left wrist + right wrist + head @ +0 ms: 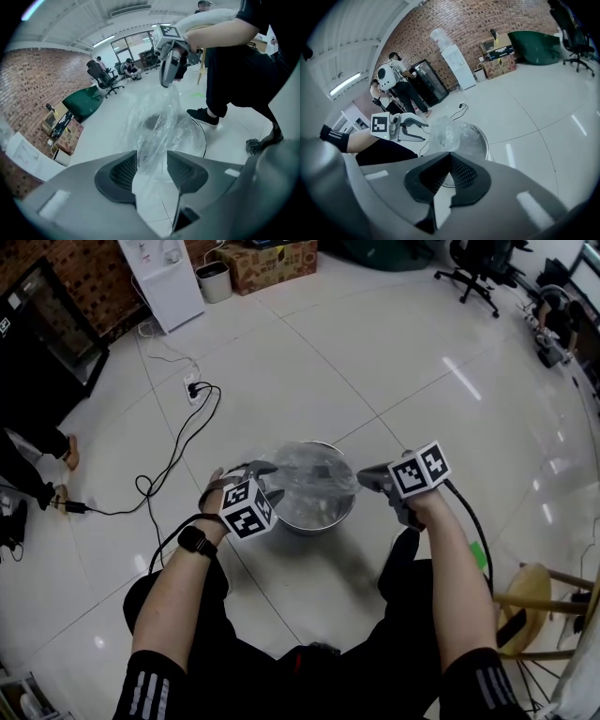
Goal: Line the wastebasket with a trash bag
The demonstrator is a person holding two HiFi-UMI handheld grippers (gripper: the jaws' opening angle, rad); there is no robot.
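Here the left claw stands spread around the trash bag in the wastebasket, the right claw pinching it.

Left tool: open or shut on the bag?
Open. The left tool has its jaws apart; the trash bag film passes between them unpinched.

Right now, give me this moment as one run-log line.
left tongs: open, trash bag between them | right tongs: shut on trash bag | trash bag: bunched over wastebasket
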